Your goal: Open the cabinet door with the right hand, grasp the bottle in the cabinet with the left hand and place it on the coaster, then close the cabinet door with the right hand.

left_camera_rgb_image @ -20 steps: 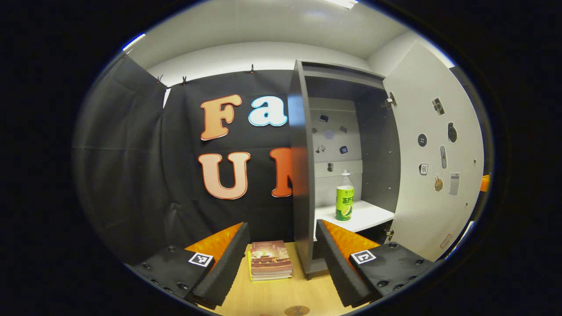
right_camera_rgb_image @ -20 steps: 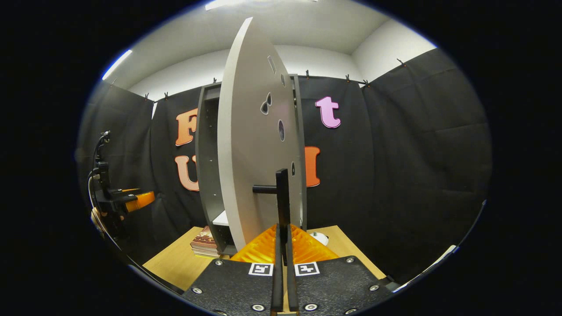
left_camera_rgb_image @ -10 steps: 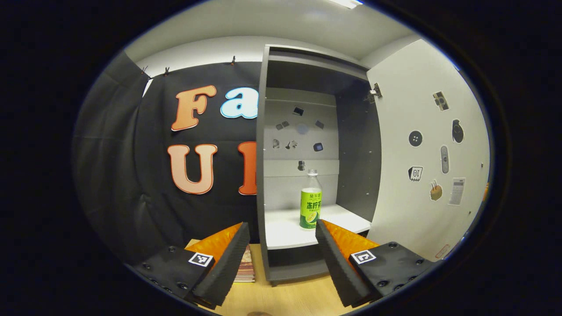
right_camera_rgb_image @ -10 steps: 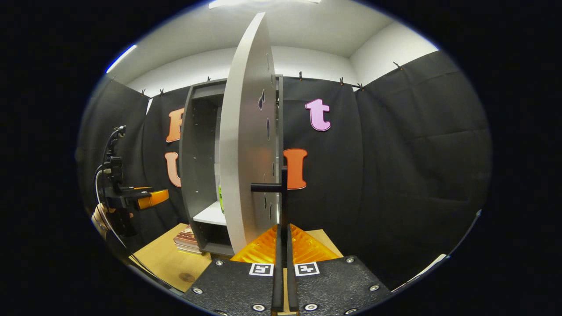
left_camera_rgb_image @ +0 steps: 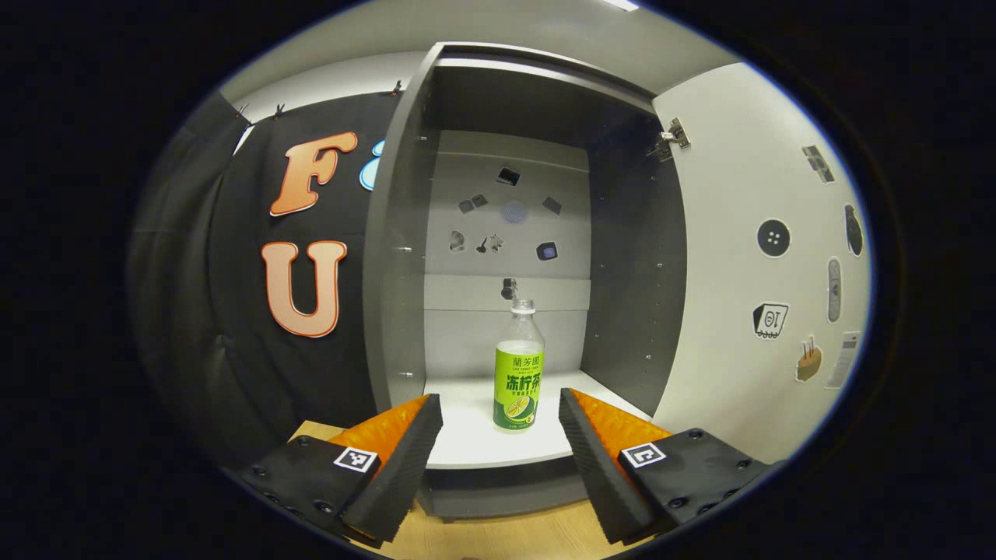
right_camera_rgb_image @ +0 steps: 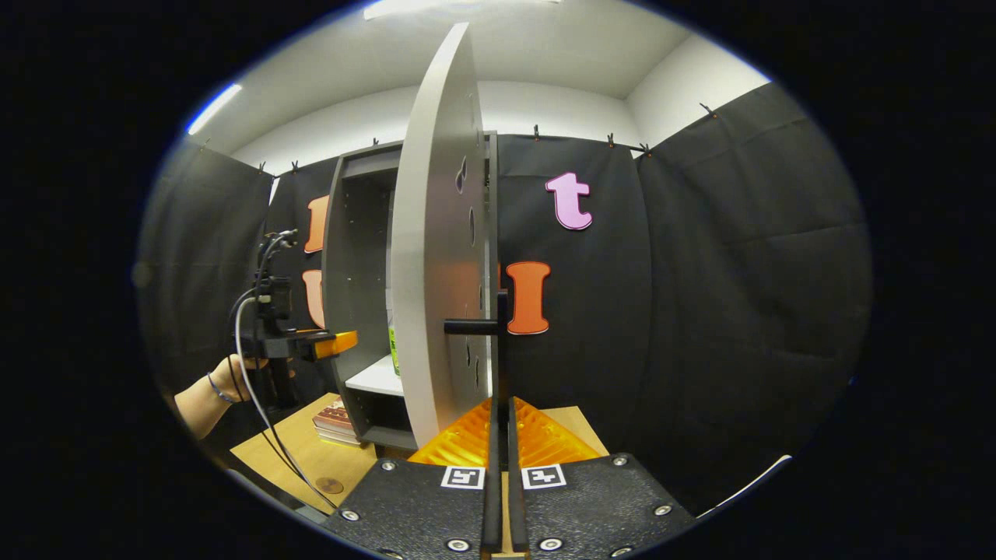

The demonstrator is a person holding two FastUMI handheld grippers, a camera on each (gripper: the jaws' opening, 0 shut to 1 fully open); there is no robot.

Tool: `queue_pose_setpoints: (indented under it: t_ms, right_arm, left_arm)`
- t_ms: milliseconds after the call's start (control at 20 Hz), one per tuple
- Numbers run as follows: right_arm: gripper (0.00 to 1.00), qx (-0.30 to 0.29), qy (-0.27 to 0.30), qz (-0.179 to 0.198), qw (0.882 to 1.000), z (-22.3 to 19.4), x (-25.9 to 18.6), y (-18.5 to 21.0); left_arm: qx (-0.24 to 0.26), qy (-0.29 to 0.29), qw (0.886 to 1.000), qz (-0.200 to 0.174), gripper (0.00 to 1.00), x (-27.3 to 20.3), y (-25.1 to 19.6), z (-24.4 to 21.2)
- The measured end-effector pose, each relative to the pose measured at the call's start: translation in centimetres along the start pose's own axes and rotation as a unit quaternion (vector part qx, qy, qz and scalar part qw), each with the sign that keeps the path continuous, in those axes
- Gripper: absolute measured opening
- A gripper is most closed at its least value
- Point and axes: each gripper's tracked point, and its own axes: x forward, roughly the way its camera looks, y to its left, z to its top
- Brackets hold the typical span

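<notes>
Fingers of the left gripper (left_camera_rgb_image: 499,408) stand wide apart before the upright bottle (left_camera_rgb_image: 519,380); right gripper (right_camera_rgb_image: 501,416) fingers clamp the open door's handle (right_camera_rgb_image: 501,350).

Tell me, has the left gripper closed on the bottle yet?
No, the left gripper is open, and the green-labelled bottle stands untouched on the cabinet shelf.

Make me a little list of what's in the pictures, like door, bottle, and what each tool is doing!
door: open, swung wide
door handle: dark bar, clamped by the right tool
bottle: green label, upright on the white shelf inside the cabinet
left tool: open, in front of the shelf, bottle lined up between its fingers but not touched
books: small stack on the wooden table beside the cabinet
coaster: small round disc on the table, nothing on it
</notes>
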Motion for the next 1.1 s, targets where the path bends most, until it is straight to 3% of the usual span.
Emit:
queue_pose_setpoints:
  t_ms: [150, 500, 600, 950, 1050, 1100]
  right_arm:
    - [0.05, 0.021, 0.002, 0.013, 1.000, -0.1, -0.6, 1.0]
    - [0.11, -0.003, -0.009, -0.042, 0.999, 0.1, -0.9, -1.8]
    - [0.27, 0.000, -0.006, -0.058, 0.998, 0.0, -1.0, -2.7]
    - [0.23, 0.032, 0.000, -0.099, 0.995, -0.8, -2.5, -5.7]
    - [0.23, 0.034, 0.004, -0.106, 0.994, -1.1, -2.4, -6.7]
    - [0.23, 0.036, 0.008, -0.108, 0.993, -1.3, -2.0, -6.7]
  left_arm:
    - [0.011, -0.001, 1.000, -0.001, 0.98, 0.9, -0.1, 0.1]
    - [0.020, 0.009, 1.000, -0.006, 0.98, 2.6, -0.5, -0.5]
    - [0.034, 0.013, 0.999, 0.006, 0.98, 3.1, 0.3, -0.8]
    - [0.011, 0.047, 0.999, 0.012, 0.98, 4.4, 0.0, -2.4]
    - [-0.001, 0.052, 0.999, 0.011, 0.94, 4.8, -0.1, -2.6]
    - [-0.005, 0.051, 0.999, 0.014, 0.88, 4.9, -0.2, -2.5]
